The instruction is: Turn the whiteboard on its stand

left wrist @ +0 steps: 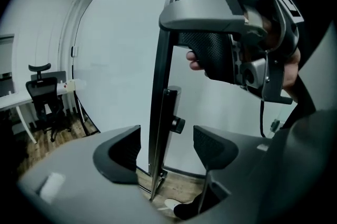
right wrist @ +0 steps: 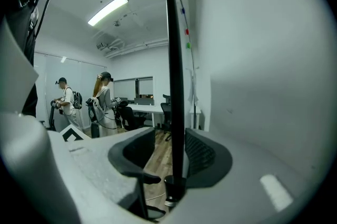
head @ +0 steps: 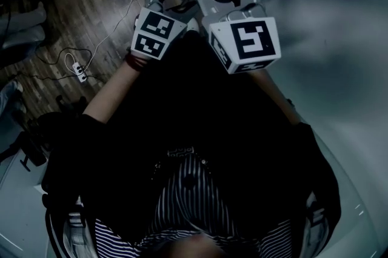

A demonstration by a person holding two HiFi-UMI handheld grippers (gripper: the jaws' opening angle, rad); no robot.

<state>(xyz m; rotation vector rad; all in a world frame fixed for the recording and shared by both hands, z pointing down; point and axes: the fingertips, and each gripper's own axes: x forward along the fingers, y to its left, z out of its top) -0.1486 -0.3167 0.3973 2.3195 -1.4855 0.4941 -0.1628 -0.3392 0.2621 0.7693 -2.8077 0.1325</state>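
The two tools are placed one above the other at the side edge of the whiteboard (right wrist: 175,60), probably because a push there would swing it about its pivot. The left hand-held gripper (left wrist: 166,152) is spread, and the board's dark frame edge (left wrist: 158,86) stands between its jaws, untouched. The stand's upright (left wrist: 169,107) and its knob (left wrist: 178,124) show just beyond. The right hand-held gripper (right wrist: 166,157) is spread around the same edge, which lies close to one pad and perhaps brushes it. Neither pinches anything, so the board rests on its stand alone.
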